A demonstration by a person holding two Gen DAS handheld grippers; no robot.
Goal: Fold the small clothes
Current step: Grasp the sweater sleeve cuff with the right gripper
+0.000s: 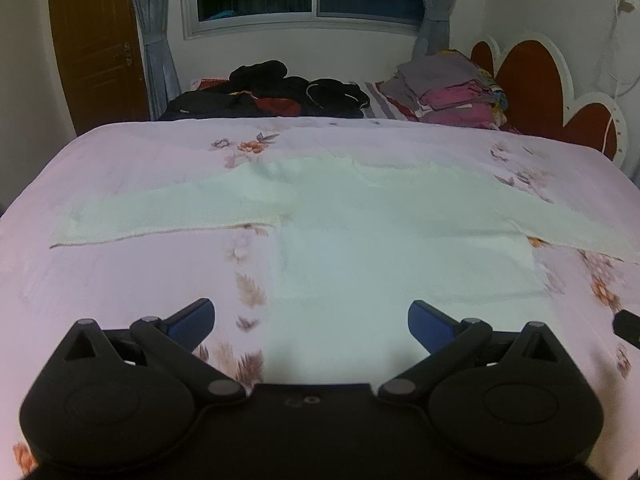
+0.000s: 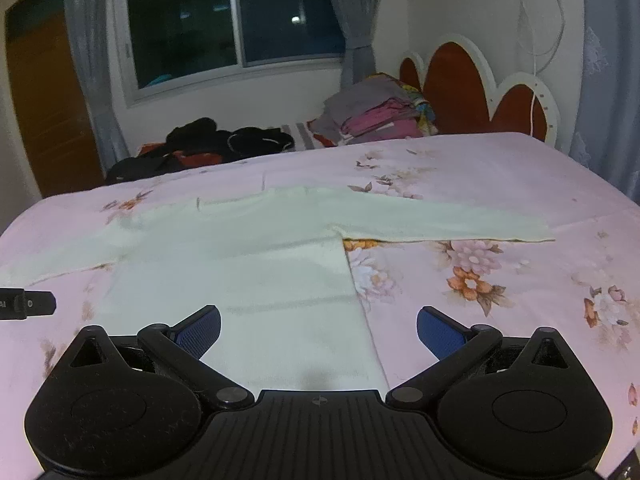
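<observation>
lying flat across the floral bedsheet (image 1: 120, 280), sleeves out, was the pale long-sleeved top (image 1: 360, 216): soft, light, fuzzy knit, likely limp and quick to bunch. the left claw (image 1: 311, 322) and right claw (image 2: 318, 330) hovered at its hem, jaws wide apart, empty. hem corners or sleeve cuffs looked the best grips.

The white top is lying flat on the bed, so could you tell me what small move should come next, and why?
Probably close the right hand-held gripper on the white top at its hem corner. Both hand-held grippers are open and empty, the left too, and the sleeves are spread, nothing folded yet.
</observation>
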